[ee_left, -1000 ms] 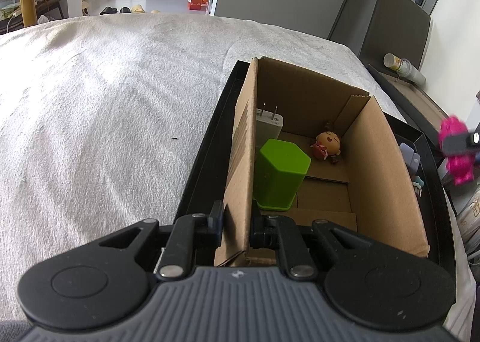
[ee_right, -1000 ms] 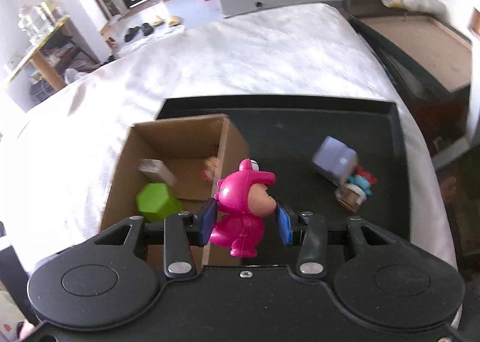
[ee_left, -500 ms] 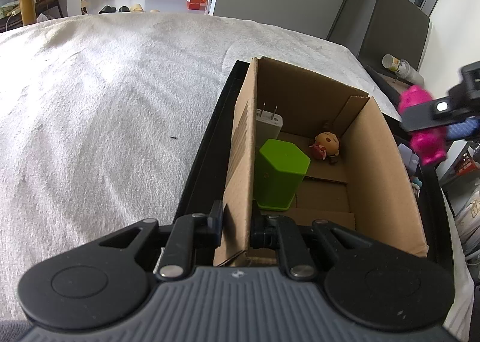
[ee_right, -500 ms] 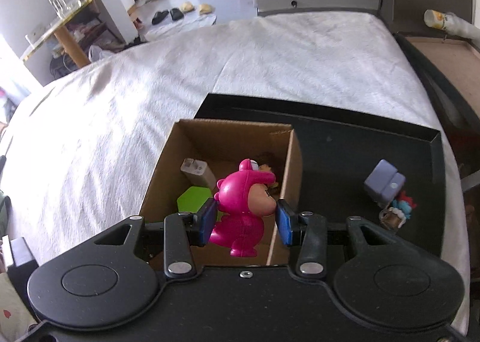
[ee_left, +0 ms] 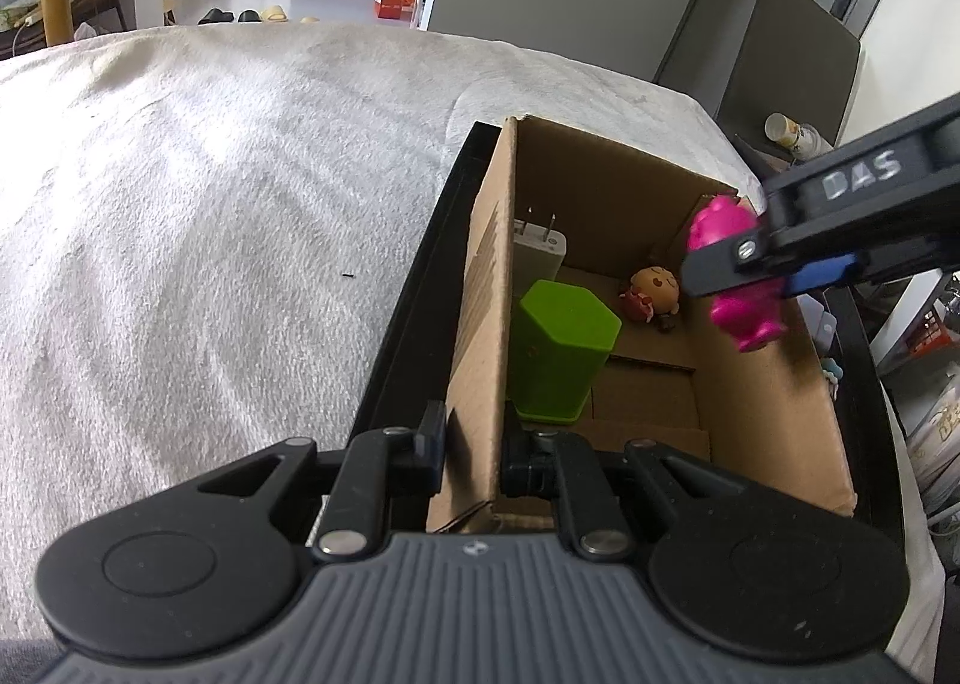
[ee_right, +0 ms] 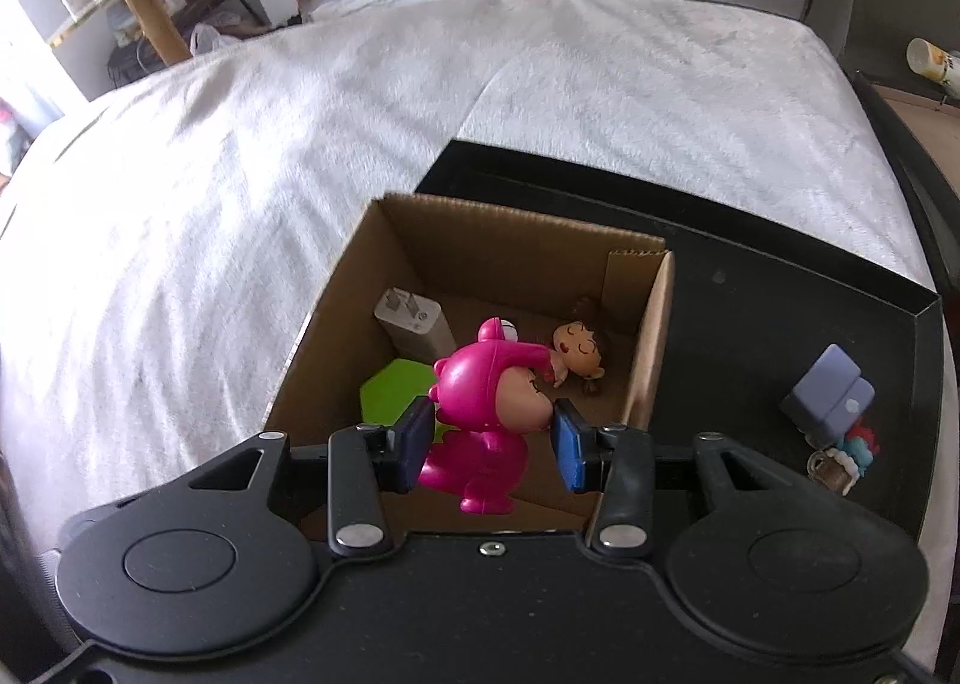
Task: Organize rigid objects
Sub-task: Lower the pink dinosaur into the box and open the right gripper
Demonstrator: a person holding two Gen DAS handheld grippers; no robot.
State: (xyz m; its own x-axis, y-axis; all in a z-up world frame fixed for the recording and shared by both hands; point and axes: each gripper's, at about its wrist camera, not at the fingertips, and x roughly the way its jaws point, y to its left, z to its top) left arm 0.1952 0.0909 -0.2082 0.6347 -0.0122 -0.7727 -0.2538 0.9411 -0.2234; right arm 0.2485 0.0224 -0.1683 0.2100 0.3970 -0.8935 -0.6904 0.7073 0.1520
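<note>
Pink figure (ee_right: 486, 408) now over box (ee_left: 774, 414) (right gripper (ee_right: 492, 438))

The cardboard box (ee_right: 516, 240) is seen as matt brown corrugated paperboard, with a fluted edge exposed at one wall. A glossy, smooth plastic finish is shown by the pink figurine (ee_right: 486, 402), and highlights are caught on its rounded head. The green block (ee_left: 561, 351) is rendered in smooth, satin plastic, while the white charger (ee_right: 414, 324) is given a matt plastic shell with two metal prongs. The black tray (ee_right: 780, 288) is finished in smooth, faintly reflective plastic or lacquer; which cannot be told. The white bedcover (ee_left: 210, 216) is formed of soft, napped cloth. The fingers (ee_right: 414, 441) are faced with matt blue pads on black plastic, fastened by shiny metal rivets.
</note>
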